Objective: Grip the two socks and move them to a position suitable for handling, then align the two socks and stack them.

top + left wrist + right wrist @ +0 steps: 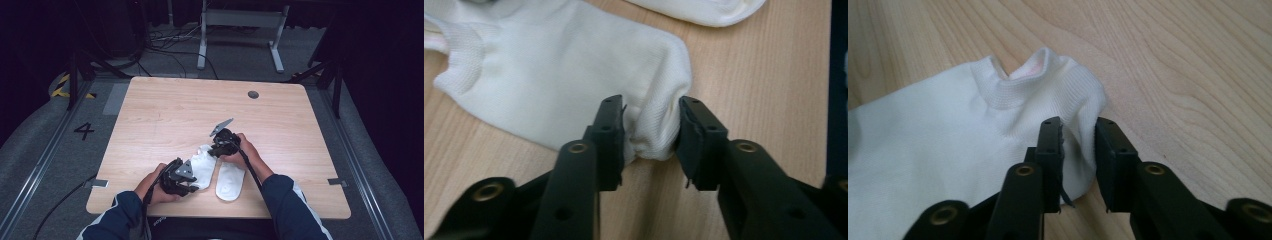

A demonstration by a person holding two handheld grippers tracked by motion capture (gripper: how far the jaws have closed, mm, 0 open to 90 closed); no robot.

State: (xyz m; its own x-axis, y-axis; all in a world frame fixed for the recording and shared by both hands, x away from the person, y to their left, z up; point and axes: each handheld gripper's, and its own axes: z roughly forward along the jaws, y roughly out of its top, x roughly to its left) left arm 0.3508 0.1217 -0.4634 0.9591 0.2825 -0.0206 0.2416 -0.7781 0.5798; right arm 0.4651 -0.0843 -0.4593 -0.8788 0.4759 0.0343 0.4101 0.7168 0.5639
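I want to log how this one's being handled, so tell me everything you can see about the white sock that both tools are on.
The white sock is a short ankle sock of fine ribbed knit that looks like cotton, with a hint of pink inside its cuff opening. It lies flat on the wooden table, left of a second white sock. The left tool pinches a bunched fold at its rounded toe end, and the right tool pinches the edge beside the cuff. The fabric puckers between each pair of jaws.

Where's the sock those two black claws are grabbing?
In the high view the held sock lies on the near middle of the table, between the left gripper and right gripper, just left of the second sock.
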